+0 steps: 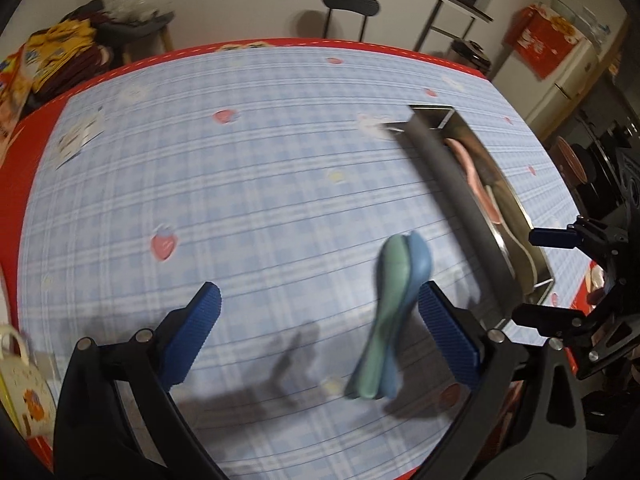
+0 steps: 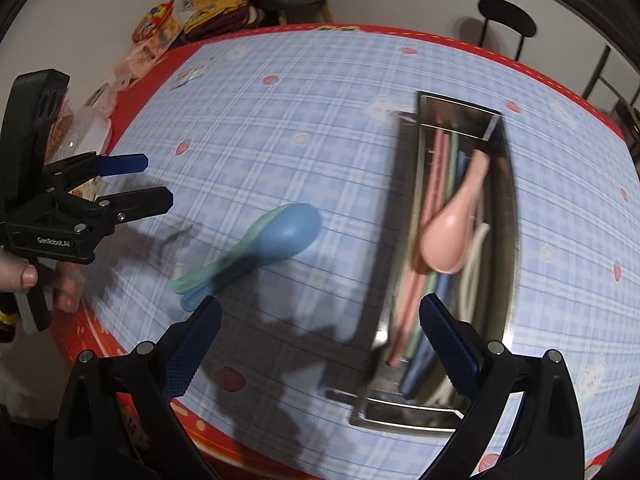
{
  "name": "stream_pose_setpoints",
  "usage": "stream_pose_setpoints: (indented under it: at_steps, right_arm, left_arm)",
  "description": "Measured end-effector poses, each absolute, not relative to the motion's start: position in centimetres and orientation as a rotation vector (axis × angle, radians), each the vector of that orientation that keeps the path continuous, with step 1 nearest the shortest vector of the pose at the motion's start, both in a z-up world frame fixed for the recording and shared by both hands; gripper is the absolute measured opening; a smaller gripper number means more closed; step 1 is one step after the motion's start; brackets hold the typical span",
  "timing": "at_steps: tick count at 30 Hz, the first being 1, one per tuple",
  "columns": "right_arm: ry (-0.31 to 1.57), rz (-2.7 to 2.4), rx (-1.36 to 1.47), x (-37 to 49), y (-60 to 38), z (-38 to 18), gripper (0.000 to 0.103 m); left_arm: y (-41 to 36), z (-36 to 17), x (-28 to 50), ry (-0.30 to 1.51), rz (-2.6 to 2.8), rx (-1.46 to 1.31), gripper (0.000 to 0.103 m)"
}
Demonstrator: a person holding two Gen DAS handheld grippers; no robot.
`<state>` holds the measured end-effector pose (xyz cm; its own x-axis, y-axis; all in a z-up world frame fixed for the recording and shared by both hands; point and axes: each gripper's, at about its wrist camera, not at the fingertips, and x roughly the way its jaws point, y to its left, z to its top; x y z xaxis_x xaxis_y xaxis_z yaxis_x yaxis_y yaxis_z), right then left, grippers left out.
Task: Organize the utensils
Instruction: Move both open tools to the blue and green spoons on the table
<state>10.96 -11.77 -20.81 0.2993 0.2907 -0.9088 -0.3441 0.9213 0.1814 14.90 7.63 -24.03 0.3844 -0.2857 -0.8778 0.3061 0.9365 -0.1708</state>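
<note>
Two spoons, green [image 1: 390,280] nested on blue [image 1: 416,264], lie on the checked tablecloth [image 1: 240,184], just left of the metal tray [image 2: 506,184]. Left claw [image 1: 320,336] released, spread wide, its right pad beside the spoons. Right claw [image 2: 320,344] released too, hovering at the tray's near end. Tray holds a pink spoon [image 2: 450,236] atop pink, green, blue and white utensils. A mug [image 1: 24,384] sits near left; a chair [image 1: 351,6] stands beyond the far edge.

Dim indoor light, motion blur, dark shadows, fisheye-warped edges.
</note>
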Motion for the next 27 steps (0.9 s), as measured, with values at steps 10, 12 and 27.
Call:
stream_pose_setpoints:
  at_steps: [10, 12, 27]
  right_arm:
    - [1.292, 0.5, -0.055, 12.4, -7.7, -22.9, 0.065]
    - [1.321, 0.497, -0.044, 12.9, -7.0, -23.6, 0.059]
    - [1.391, 0.335, 0.013, 16.2, -4.7, -26.3, 0.053]
  left_arm:
    - [11.0, -25.3, 14.4, 1.091, -0.312, -0.036, 0.097]
    - [11.4, -25.8, 14.2, 1.092, -0.303, -0.037, 0.097]
    - [12.6, -28.7, 12.9, 1.141, -0.253, -0.053, 0.097]
